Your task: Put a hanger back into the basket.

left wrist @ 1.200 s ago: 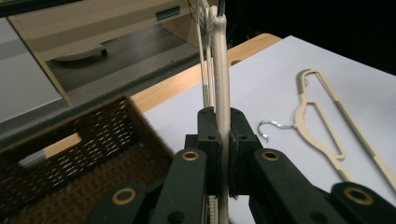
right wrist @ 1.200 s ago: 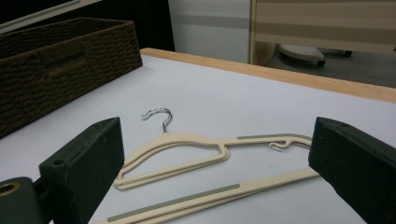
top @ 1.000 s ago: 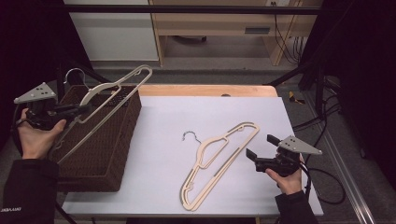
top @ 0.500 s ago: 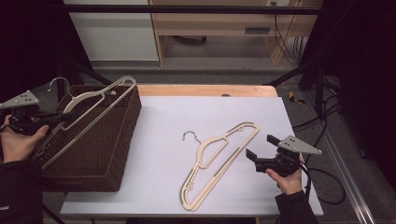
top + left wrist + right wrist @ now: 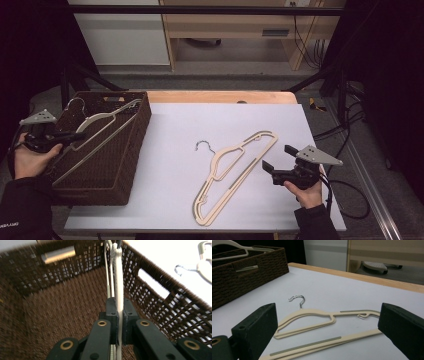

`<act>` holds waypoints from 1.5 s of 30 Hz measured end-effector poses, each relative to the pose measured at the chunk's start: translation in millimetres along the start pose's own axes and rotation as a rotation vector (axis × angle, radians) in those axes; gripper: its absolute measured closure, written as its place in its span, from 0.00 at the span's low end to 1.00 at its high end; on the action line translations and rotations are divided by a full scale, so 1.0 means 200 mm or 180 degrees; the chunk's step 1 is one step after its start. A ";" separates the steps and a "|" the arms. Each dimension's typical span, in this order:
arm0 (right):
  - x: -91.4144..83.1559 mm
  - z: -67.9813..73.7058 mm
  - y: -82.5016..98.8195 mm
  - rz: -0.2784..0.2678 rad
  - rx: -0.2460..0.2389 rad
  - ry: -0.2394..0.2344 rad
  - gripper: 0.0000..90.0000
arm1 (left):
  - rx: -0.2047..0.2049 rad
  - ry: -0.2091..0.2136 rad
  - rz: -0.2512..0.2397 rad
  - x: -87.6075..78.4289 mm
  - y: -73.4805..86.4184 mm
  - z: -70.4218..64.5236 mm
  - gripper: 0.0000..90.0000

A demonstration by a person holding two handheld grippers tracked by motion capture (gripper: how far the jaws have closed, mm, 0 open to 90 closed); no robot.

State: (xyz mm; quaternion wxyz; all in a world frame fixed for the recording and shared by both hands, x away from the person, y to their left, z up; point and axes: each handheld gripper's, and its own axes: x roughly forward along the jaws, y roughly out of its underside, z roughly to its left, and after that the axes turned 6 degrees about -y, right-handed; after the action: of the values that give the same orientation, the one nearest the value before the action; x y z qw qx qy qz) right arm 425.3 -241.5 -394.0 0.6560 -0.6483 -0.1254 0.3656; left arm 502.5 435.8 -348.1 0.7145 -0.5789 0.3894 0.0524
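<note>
A cream plastic clothes hanger with a metal hook (image 5: 95, 131) is clamped between the fingers of the left gripper (image 5: 119, 322), which are pinched tight on one thin arm of it. The hanger is held tilted over the dark brown woven wicker basket (image 5: 107, 185) at the table's left, its hook (image 5: 75, 102) toward the far wall. It is judged light and stiff, with smooth arms that could slip or swing in a grip so far from the middle; a hold nearer the neck would probably steady it. A second cream hanger (image 5: 235, 172) lies flat on the white table (image 5: 170, 150), just ahead of the right gripper (image 5: 274, 159), whose fingers stand wide and hold nothing.
</note>
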 end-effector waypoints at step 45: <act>0.01 0.02 0.00 0.0029 -0.0043 -0.0039 0.04 | -0.0974 -0.1081 0.1099 0.18 0.18 0.17 0.70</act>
State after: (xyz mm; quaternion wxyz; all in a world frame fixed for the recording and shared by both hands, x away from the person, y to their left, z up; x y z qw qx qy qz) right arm 425.2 -237.2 -394.2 0.6492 -0.6510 -0.1289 0.3717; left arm 526.3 463.2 -398.0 0.6543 -0.5881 0.3445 0.3276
